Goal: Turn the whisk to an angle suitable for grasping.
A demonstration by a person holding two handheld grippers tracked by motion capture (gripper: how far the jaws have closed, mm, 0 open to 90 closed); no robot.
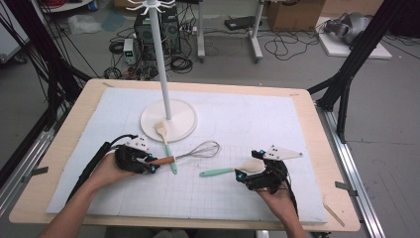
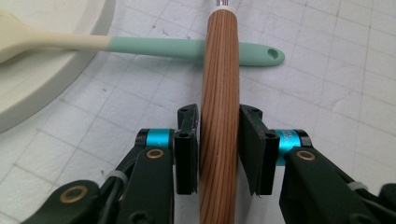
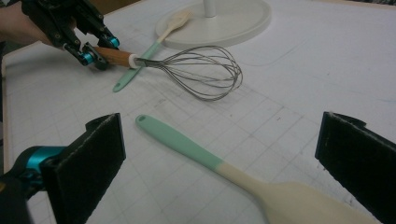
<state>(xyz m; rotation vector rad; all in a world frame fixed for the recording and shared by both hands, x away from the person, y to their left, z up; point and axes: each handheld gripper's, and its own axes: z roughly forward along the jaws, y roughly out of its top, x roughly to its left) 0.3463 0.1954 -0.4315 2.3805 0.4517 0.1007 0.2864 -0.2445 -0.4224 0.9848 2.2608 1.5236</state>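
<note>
My left gripper [image 2: 218, 149] has the whisk [image 3: 196, 70] by its striped wooden handle between narrow jaws; a small gap shows at the right pad. My right gripper [image 3: 219, 154] stands wide open around the spatula [image 3: 261, 186], with free mat ahead.

Stand base [image 1: 183, 130] at mat [image 1: 257, 109] centre-rear. Spoon [image 1: 165, 139] head on base edge, handle toward person. Whisk [image 1: 190, 152] lies across spoon handle, wires rightward. Spatula [image 1: 233, 170] right of whisk, apart, nearer person.
</note>
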